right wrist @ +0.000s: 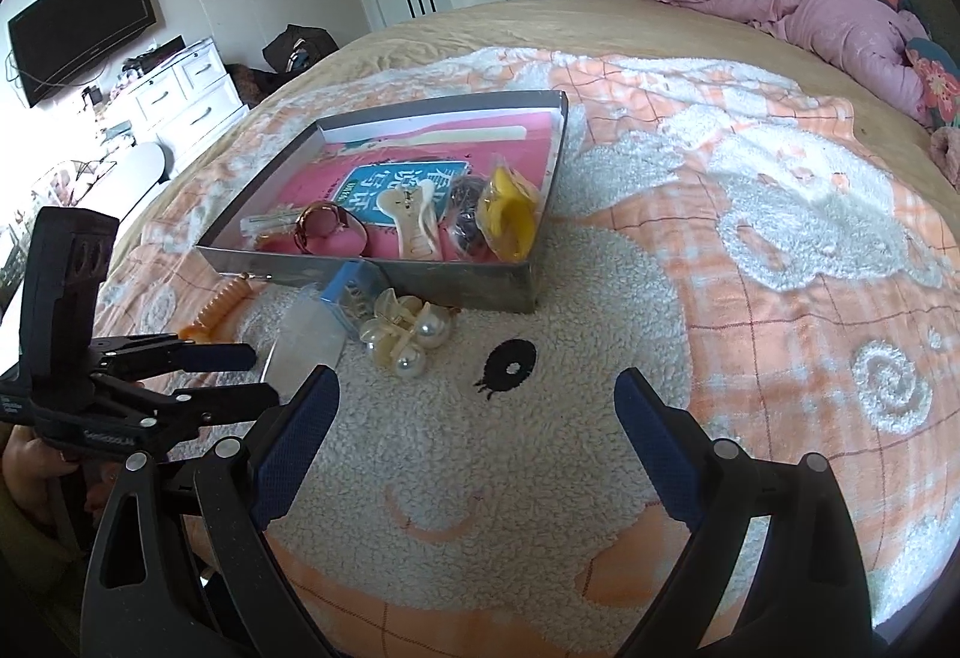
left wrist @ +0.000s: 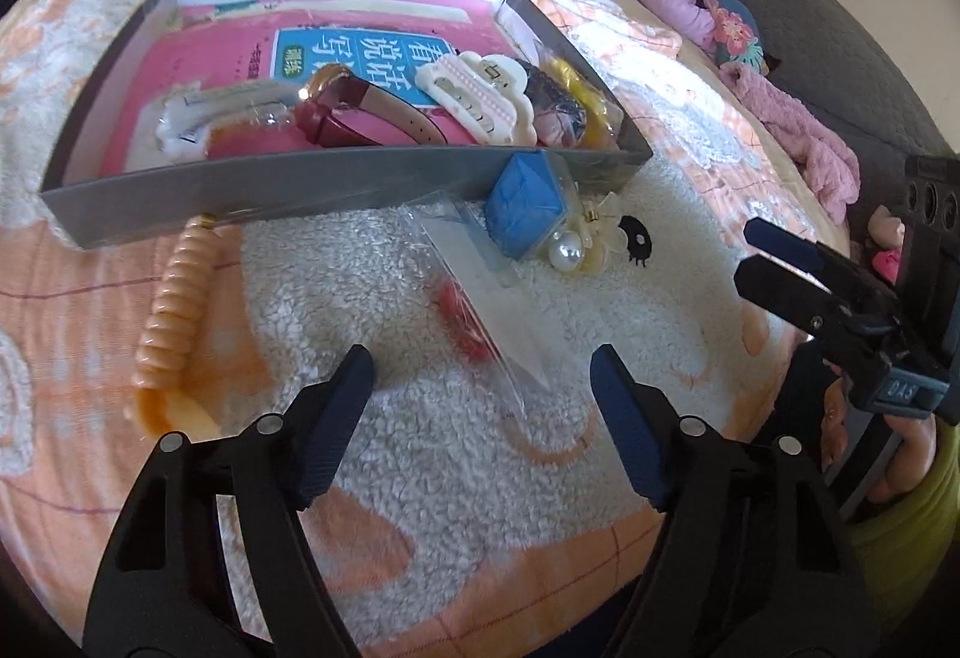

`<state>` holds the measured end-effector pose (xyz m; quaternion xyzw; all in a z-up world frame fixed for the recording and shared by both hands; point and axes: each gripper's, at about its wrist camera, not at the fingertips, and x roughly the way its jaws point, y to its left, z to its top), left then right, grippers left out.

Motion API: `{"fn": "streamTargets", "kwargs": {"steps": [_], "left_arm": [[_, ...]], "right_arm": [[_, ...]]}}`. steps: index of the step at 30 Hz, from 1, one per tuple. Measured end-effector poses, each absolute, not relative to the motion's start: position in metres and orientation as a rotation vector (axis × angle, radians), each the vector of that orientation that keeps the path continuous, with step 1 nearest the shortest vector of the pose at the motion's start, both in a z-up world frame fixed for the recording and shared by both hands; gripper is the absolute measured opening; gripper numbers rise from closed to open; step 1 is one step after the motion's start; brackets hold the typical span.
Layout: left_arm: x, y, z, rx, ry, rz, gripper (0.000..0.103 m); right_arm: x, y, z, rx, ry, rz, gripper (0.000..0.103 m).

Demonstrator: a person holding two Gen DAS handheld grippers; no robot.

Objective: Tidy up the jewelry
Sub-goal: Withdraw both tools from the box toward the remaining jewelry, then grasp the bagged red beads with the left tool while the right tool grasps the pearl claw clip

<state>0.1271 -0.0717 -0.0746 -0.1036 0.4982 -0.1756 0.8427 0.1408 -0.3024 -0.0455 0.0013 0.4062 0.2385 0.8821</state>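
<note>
Grey tray (left wrist: 252, 190) at twelve o'clock holds clips and a watch (left wrist: 360, 118); a clear packet (left wrist: 480, 292) lies before it. Left gripper (left wrist: 480, 382) and right gripper (right wrist: 477, 406) fingers apart, empty.

pearl clip (right wrist: 402, 334) beside grey tray (right wrist: 384, 277) (part-filled)

left gripper (left wrist: 483, 379), black frame with blue-padded fingers, jaws apart with nothing pressed between them, angled down toward the bed. right gripper (right wrist: 477, 400), same build, jaws wide, gripping nothing, also pitched down. a hand (left wrist: 906, 454) in a yellow-green sleeve (left wrist: 924, 514) grips the right gripper's handle.
</note>
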Motion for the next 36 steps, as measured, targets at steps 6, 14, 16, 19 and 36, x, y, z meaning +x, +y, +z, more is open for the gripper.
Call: {"fn": "streamTargets", "kwargs": {"steps": [6, 14, 16, 19, 36], "left_arm": [[0.139, -0.076, -0.077, -0.235, 1.046, -0.364, 0.066], [0.148, -0.086, -0.083, -0.128, 1.034, -0.324, 0.045], [0.149, -0.083, -0.083, -0.117, 1.029, -0.316, 0.035], [0.148, -0.081, -0.083, -0.109, 1.024, -0.322, 0.028], [0.137, -0.064, -0.071, -0.141, 1.000, -0.336, 0.025]], "right_arm": [[0.144, -0.298, -0.050, -0.008, 0.858, 0.505, 0.092], [0.151, -0.296, -0.057, -0.013, 0.876, 0.500, 0.092], [0.156, -0.294, -0.059, -0.008, 0.884, 0.507, 0.092], [0.161, -0.289, -0.062, -0.008, 0.895, 0.522, 0.092], [0.187, -0.237, -0.087, -0.142, 0.946, 0.642, 0.068]]}}
